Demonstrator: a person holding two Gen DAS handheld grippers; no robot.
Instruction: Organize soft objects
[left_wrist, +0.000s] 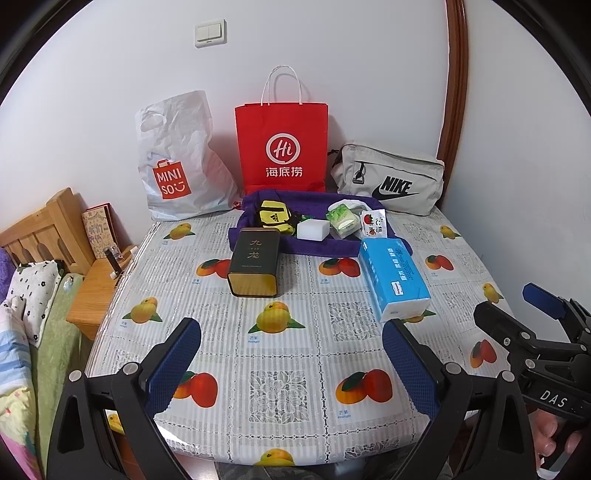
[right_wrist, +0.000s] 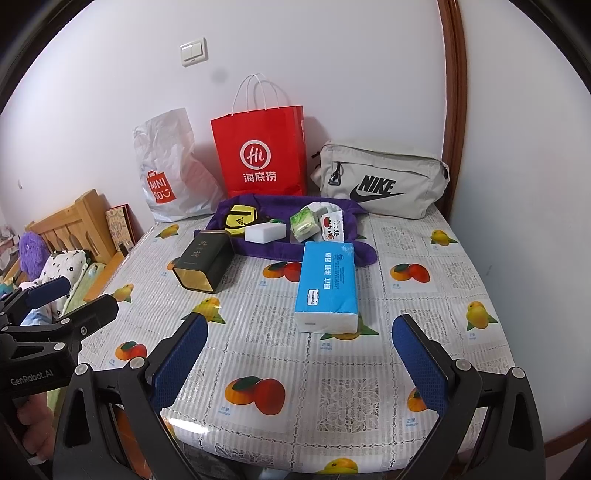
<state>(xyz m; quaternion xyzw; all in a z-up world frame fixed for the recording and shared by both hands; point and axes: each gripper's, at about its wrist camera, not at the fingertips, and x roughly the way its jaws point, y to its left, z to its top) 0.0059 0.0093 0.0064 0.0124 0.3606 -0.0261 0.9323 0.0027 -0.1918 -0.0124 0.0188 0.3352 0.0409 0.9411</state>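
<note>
A purple cloth (left_wrist: 314, 206) (right_wrist: 258, 206) lies at the back of the table. On it sit a yellow pouch (left_wrist: 275, 218) (right_wrist: 240, 218), a white sponge block (left_wrist: 313, 229) (right_wrist: 265, 232), a green tissue pack (left_wrist: 343, 219) (right_wrist: 304, 223) and a small white packet (left_wrist: 373, 221) (right_wrist: 334, 227). A blue tissue pack (left_wrist: 393, 278) (right_wrist: 328, 284) lies in front. My left gripper (left_wrist: 291, 365) (right_wrist: 70, 295) is open and empty over the near table. My right gripper (right_wrist: 308, 362) (left_wrist: 517, 306) is open and empty, just short of the blue pack.
A dark tin (left_wrist: 255, 262) (right_wrist: 203, 264) lies on its side. Against the wall stand a white Miniso bag (left_wrist: 177, 162) (right_wrist: 166, 173), a red paper bag (left_wrist: 282, 147) (right_wrist: 260, 151) and a grey Nike bag (left_wrist: 388, 181) (right_wrist: 380, 179). A wooden bed and nightstand (left_wrist: 92, 291) are left.
</note>
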